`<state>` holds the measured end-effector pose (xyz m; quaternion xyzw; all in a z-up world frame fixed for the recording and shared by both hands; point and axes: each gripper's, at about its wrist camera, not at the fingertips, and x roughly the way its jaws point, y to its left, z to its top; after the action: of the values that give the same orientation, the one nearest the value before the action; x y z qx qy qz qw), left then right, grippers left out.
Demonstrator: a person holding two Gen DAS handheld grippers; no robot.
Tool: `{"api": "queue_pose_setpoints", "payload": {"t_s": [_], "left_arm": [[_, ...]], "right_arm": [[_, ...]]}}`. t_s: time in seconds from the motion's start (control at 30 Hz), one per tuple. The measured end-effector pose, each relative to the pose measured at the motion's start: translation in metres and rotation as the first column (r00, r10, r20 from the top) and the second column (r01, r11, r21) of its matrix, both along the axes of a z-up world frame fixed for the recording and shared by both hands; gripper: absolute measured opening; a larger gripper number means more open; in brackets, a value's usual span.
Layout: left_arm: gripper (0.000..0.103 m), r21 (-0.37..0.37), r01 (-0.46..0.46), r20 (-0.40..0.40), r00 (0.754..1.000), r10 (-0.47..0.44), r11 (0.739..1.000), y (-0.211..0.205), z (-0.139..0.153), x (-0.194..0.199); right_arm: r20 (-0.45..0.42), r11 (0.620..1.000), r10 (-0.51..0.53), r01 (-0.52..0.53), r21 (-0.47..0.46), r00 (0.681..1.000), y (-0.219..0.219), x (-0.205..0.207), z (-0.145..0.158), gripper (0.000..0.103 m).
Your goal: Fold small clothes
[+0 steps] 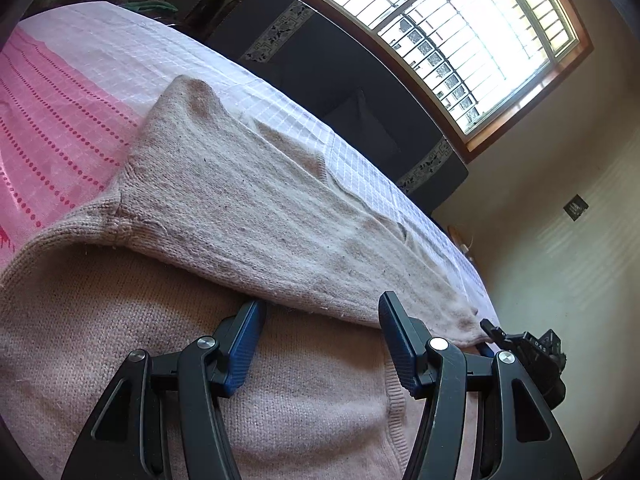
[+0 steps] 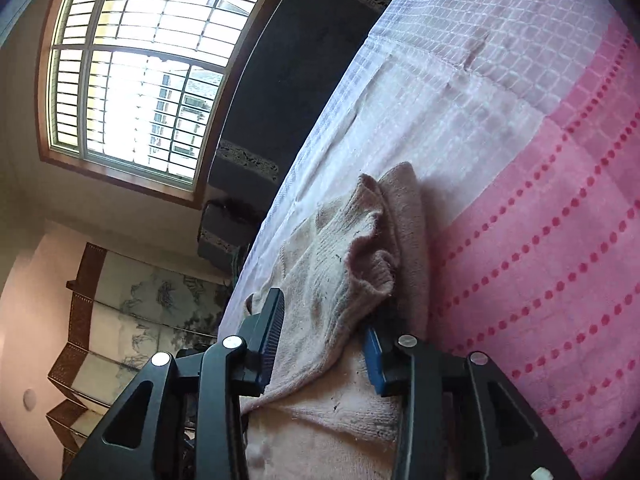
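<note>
On the bedspread [image 1: 80, 92], the sweater's sleeve [image 1: 248, 208] runs alongside the window [image 1: 460, 32].

Beige knit sweater [image 1: 248, 208]; pink bedspread [image 1: 60, 120] (red dots, white grid).

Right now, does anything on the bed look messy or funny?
Yes. The sweater's sleeve end is bunched and crumpled instead of lying flat, and little dark specks dot the sweater. The bed cover looks smooth.

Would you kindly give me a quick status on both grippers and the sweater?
Left gripper open, fingers at folded sleeve edge. Right gripper open, astride bunched cuff. Beige sweater flat on pink blanket, sleeve folded over. Nothing in the way.
</note>
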<state>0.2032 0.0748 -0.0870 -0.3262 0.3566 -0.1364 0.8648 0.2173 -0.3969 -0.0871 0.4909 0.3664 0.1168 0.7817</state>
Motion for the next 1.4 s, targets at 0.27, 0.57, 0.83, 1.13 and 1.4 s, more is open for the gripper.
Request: {"api": "queue_pose_setpoints", "payload": {"t_s": [0.27,0.57,0.83,1.13,1.4], "left_arm": [[0.059,-0.002,-0.115,-0.031,0.993,0.115,0.993,0.031,-0.002,0.004],[0.051,0.066,-0.181,-0.041,0.982,0.184,0.981,0.055,-0.006,0.015],[0.026,0.079,-0.25,-0.065,0.965,0.255,0.965,0.076,-0.015,0.012],[0.039,0.132,-0.177,-0.067,0.98,0.187,0.975,0.072,-0.009,0.011],[0.061,0.003,-0.035,-0.186,0.982,0.035,0.999,0.096,0.004,-0.058]], "right_arm": [[-0.041,0.999,0.044,-0.044,-0.004,0.998,0.008,-0.003,-0.01,0.008],[-0.024,0.998,0.064,-0.064,0.01,0.998,0.009,-0.007,-0.015,0.006],[-0.029,0.997,0.08,-0.08,0.025,0.996,0.009,-0.009,-0.015,0.007],[-0.001,0.994,0.086,-0.085,0.074,0.996,-0.004,-0.045,0.009,0.054],[0.019,0.974,0.21,-0.208,-0.088,0.977,-0.007,-0.15,0.036,0.07]]}}
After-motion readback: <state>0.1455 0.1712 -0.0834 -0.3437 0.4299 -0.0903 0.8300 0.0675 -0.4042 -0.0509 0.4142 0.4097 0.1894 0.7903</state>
